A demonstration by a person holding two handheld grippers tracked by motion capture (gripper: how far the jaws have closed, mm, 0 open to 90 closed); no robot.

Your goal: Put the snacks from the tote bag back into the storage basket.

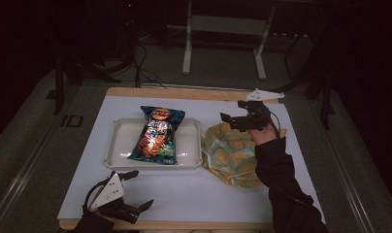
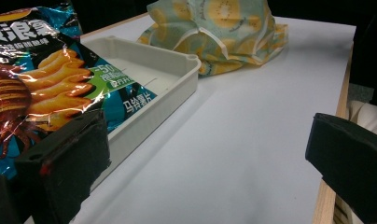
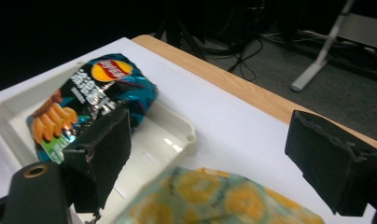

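Fabric bag (image 1: 234,154) lying just below the right gripper (image 1: 238,115), jaws spread; left gripper (image 1: 138,190), also spread, sits well apart near the table's front edge

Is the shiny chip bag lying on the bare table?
No, the shiny blue and black chip bag lies inside the shallow white plastic tray, not on the white table.

The chip bag (image 3: 91,100) had a round red and yellow Lay's logo at its top. Below the logo stood big white Chinese letters, too small to read well. A green patch on the bag (image 2: 51,88) showed the number 50.
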